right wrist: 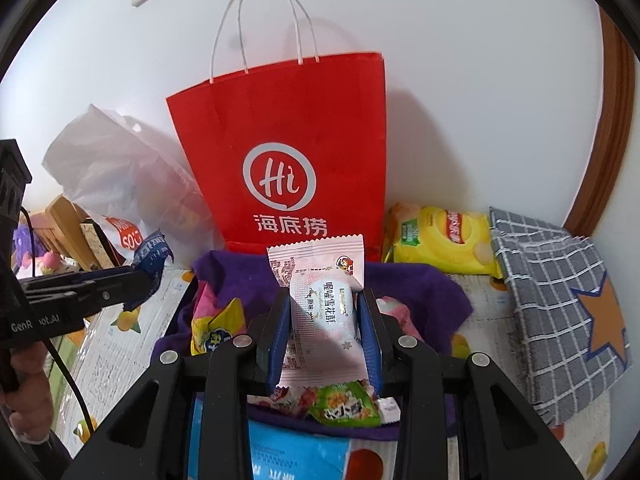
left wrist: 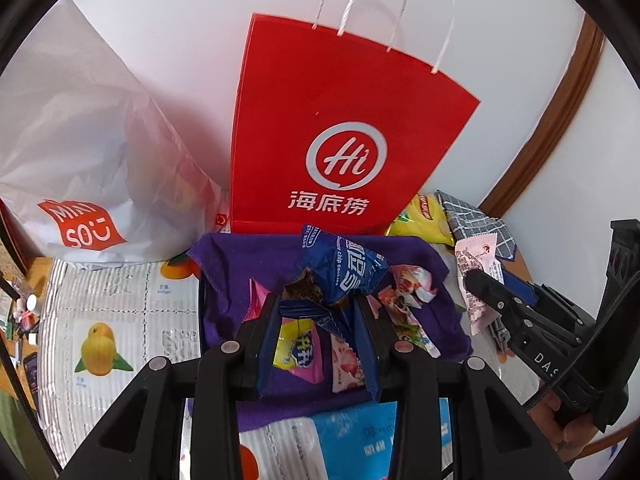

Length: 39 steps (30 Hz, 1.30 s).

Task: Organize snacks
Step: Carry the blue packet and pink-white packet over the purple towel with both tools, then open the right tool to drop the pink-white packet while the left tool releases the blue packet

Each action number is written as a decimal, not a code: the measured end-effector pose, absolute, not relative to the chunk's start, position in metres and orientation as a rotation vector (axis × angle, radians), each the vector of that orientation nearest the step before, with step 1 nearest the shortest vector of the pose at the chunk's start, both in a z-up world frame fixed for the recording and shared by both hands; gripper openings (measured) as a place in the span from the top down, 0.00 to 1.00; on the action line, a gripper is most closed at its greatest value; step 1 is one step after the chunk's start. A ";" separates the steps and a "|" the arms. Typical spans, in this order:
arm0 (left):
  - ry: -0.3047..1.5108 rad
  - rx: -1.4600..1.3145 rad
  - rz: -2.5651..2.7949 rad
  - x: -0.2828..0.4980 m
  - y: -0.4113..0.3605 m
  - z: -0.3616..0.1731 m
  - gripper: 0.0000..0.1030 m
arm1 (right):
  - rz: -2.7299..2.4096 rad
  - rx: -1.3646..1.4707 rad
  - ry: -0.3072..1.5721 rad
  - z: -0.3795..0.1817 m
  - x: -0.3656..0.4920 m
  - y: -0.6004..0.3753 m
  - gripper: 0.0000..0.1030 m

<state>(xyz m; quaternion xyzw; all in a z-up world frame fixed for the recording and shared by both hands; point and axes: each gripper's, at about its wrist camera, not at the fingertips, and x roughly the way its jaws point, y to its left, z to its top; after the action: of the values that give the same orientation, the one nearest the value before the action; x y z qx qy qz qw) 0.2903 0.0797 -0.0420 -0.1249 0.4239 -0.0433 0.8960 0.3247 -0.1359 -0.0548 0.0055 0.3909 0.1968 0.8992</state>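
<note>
Your left fingers [left wrist: 316, 312] are clamped on a blue cookie packet [left wrist: 344, 268], torn open with a dark cookie showing. Your right fingers [right wrist: 323, 320] pinch a pink-and-white snack packet [right wrist: 320, 312]. You hold both above the purple cloth [right wrist: 424, 284], where more wrapped snacks [left wrist: 404, 296] lie loose. Behind it on the desk [left wrist: 128, 312] stands the red paper bag [right wrist: 288, 140]; its contents are hidden. A white plastic bag [left wrist: 80, 152] slumps at its left, with a yellow chip bag [right wrist: 444, 240] at its right.
</note>
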 end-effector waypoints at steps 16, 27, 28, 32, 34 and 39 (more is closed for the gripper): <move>0.924 -0.292 -0.083 0.305 0.089 -0.076 0.67 | 0.425 0.026 0.874 -0.102 0.357 -0.133 0.68; 0.924 -0.282 -0.104 0.305 0.082 -0.077 0.67 | 0.411 0.032 0.873 -0.107 0.357 -0.147 0.68; 0.926 -0.281 -0.105 0.305 0.081 -0.078 0.67 | 0.410 0.028 0.876 -0.108 0.357 -0.147 0.68; 0.930 -0.281 -0.106 0.306 0.081 -0.079 0.67 | 0.408 0.020 0.895 -0.112 0.360 -0.147 0.68; 0.930 -0.287 -0.106 0.306 0.082 -0.079 0.67 | 0.406 0.017 0.905 -0.115 0.362 -0.147 0.67; 0.932 -0.296 -0.106 0.307 0.084 -0.080 0.67 | 0.404 0.008 0.925 -0.119 0.363 -0.145 0.67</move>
<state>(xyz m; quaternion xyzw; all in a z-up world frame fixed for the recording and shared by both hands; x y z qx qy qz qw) 0.3067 0.0839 -0.0799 -0.1420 0.4476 -0.0507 0.8815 0.3634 -0.1450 -0.1194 0.0036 0.4431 0.1936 0.8753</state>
